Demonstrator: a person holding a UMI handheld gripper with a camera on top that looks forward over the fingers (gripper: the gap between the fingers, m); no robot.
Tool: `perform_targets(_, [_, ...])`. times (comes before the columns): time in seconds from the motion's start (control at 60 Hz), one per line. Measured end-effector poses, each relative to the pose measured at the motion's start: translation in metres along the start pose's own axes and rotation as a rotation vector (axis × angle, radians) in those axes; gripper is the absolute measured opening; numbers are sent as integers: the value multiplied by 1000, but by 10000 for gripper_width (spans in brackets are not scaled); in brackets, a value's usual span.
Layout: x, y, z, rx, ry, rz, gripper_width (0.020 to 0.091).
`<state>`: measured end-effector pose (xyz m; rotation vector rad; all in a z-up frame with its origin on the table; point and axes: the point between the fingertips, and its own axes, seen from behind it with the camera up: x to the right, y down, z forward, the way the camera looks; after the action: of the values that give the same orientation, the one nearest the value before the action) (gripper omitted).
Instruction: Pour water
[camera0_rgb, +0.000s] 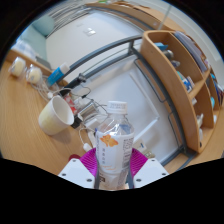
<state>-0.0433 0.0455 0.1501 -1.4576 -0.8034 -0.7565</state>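
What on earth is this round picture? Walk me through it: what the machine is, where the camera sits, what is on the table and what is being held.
This is no robot. A person carries a hand-held gripper with two fingers, and the camera rides on it, looking forward along those fingers; its wide lens makes the view round and bent. The fingers, with pink pads on their inner sides, show at the bottom. They are closed on a clear plastic water bottle with an orange label, held upright. Ahead lies a wooden table. On it, just beyond the bottle, stand a white mug and what looks like a clear glass. More small white things sit farther back, too small to tell. A wooden shelf stands to the side.
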Motion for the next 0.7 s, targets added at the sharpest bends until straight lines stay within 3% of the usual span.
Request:
perform_targets(0.25, [-2,-26,54,48,9,-547,391])
perform_targets(0.7, [-20,-81,77,120,83,-1311,391])
